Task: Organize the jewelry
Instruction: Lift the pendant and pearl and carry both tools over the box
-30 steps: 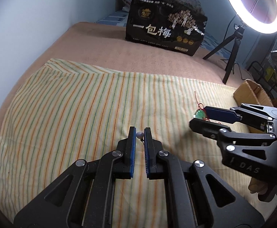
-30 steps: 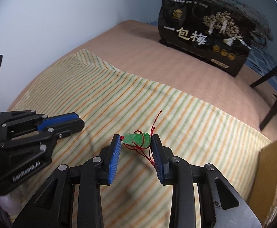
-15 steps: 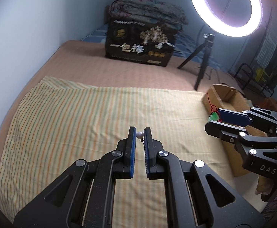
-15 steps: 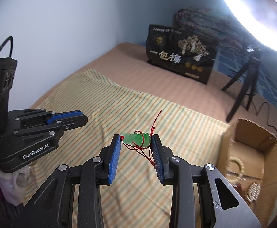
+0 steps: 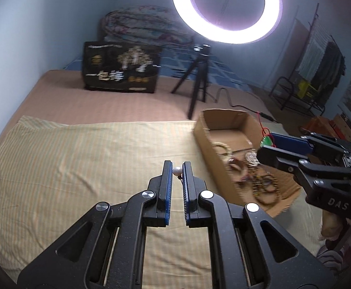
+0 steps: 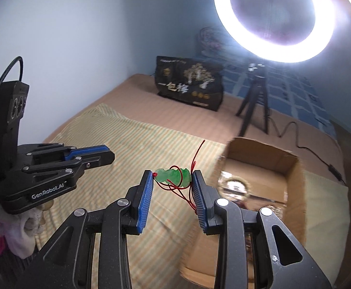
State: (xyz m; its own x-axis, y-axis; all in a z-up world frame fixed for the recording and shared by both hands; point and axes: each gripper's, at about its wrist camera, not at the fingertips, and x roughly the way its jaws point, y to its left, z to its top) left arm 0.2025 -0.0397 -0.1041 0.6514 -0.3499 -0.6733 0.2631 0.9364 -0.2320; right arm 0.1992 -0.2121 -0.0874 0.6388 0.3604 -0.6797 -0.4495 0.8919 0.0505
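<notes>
My left gripper (image 5: 176, 166) is shut on a small white pearl (image 5: 176, 171), held above the striped cloth (image 5: 79, 168). My right gripper (image 6: 172, 178) is shut on a green jade pendant (image 6: 173, 175) with a red cord (image 6: 194, 159), held just left of the cardboard box (image 6: 293, 168). In the left wrist view the right gripper (image 5: 269, 147) hovers over the box (image 5: 209, 144), the pendant (image 5: 266, 141) showing at its tip. Several bead bracelets (image 5: 262, 180) lie inside the box. The left gripper (image 6: 103, 154) also shows in the right wrist view.
A black printed bag (image 5: 122, 72) stands at the back of the bed. A ring light (image 5: 226, 7) on a small tripod (image 5: 197, 84) stands behind the box, its cable (image 6: 320, 154) trailing right. A blue wall (image 5: 31, 24) runs along the left.
Both grippers have swung to the right, bringing the cardboard box into view. The right gripper with the pendant is now over the box. Both grips are unchanged.
</notes>
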